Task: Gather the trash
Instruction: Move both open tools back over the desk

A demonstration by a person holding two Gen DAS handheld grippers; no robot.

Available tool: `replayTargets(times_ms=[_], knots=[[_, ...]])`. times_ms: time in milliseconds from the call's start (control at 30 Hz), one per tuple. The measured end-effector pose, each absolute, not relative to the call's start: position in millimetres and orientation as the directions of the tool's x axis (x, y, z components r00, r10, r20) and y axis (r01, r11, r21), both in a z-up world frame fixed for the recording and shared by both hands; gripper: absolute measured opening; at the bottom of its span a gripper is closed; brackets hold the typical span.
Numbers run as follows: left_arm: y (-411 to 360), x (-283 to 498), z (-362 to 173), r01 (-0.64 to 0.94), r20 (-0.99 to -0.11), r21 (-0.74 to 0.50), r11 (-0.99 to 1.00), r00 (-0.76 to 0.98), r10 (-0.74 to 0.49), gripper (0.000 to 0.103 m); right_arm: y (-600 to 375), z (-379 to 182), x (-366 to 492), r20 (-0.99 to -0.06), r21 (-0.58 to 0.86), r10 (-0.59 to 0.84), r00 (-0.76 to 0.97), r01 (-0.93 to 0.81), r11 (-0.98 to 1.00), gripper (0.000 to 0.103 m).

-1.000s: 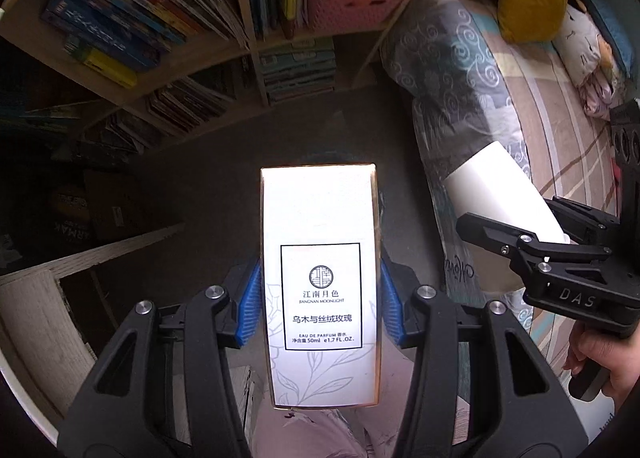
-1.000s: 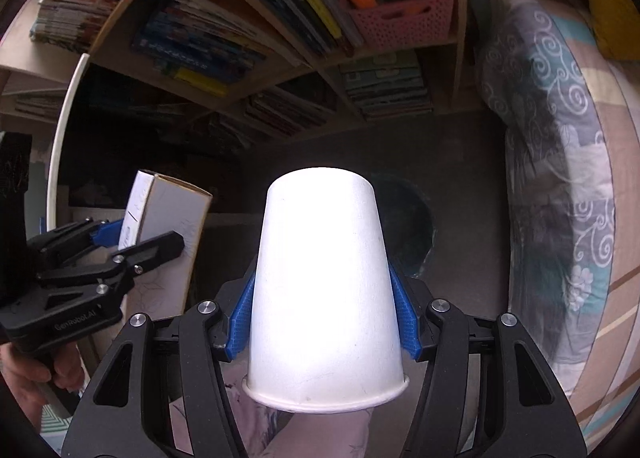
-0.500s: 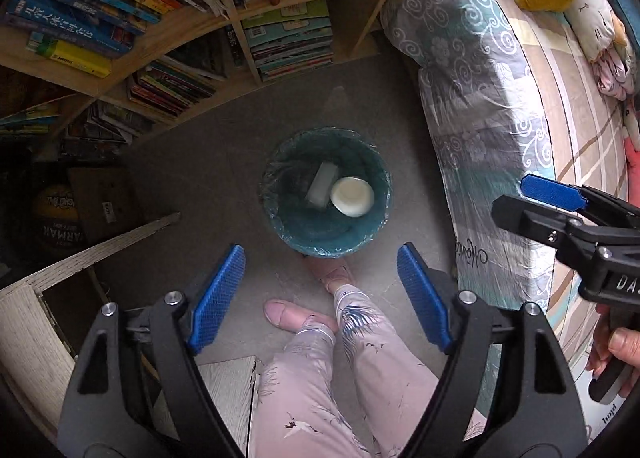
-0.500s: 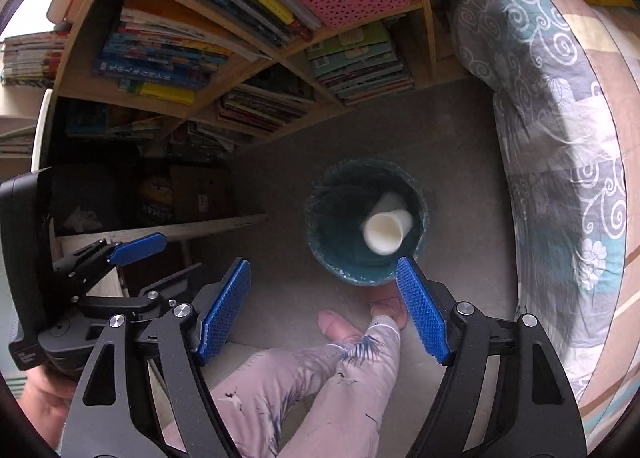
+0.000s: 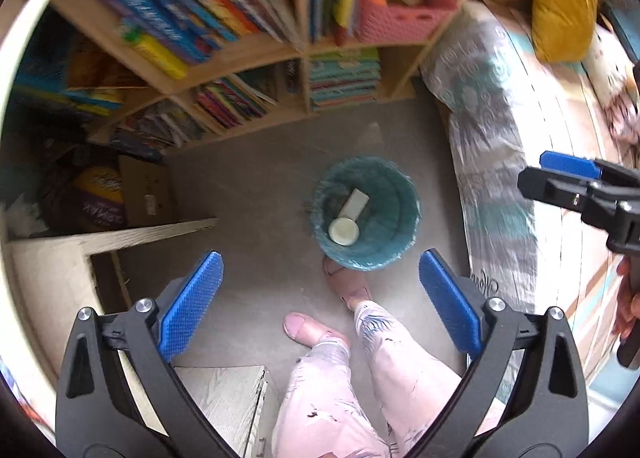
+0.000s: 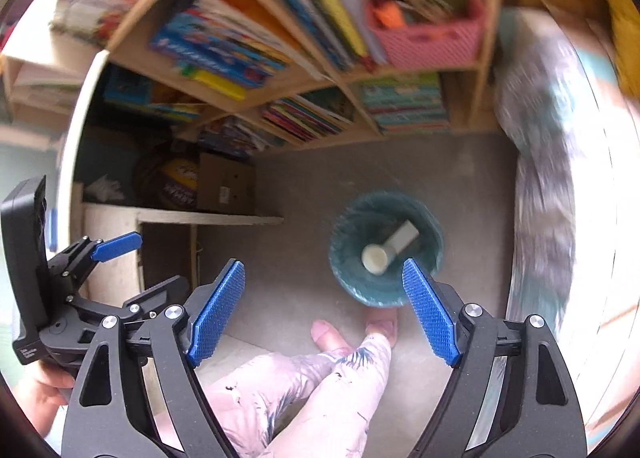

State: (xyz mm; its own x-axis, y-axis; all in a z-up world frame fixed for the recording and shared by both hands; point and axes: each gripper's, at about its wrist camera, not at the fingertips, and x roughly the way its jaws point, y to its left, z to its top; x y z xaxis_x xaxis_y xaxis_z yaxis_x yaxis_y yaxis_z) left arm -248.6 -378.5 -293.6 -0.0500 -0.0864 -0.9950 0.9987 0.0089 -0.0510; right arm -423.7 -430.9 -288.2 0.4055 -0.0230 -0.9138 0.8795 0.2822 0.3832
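My left gripper (image 5: 318, 298) and right gripper (image 6: 320, 312) spread wide, released, holding nothing, above teal bin (image 5: 394, 218); cup (image 5: 344, 231) and box (image 5: 354, 204) inside; bookshelf (image 5: 256, 54) behind.

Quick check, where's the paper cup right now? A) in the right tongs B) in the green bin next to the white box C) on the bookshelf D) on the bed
B: the paper cup lies inside the green bin beside the white box; both tongs are open and hold nothing.
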Motion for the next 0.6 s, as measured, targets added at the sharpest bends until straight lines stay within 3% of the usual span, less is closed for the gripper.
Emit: replayTargets(times_ms=[400, 600], knots=[[-297.6, -138.6, -216.6, 0.931, -0.974, -0.051, 0.362, 0.033, -0.223, 0.096, -421.9, -206.1, -272.8, -0.866, 0.395, 0.041, 0.499, 0.630, 0.669, 0.087], [-240.7, -91.6, -188.7, 0.843, -0.958, 0.036, 0.537, 0.183, -0.223, 0.096, -393.0, -177.4, -186.2, -0.849, 0.378, 0.114, 0.515, 0.443, 0.813, 0.087]])
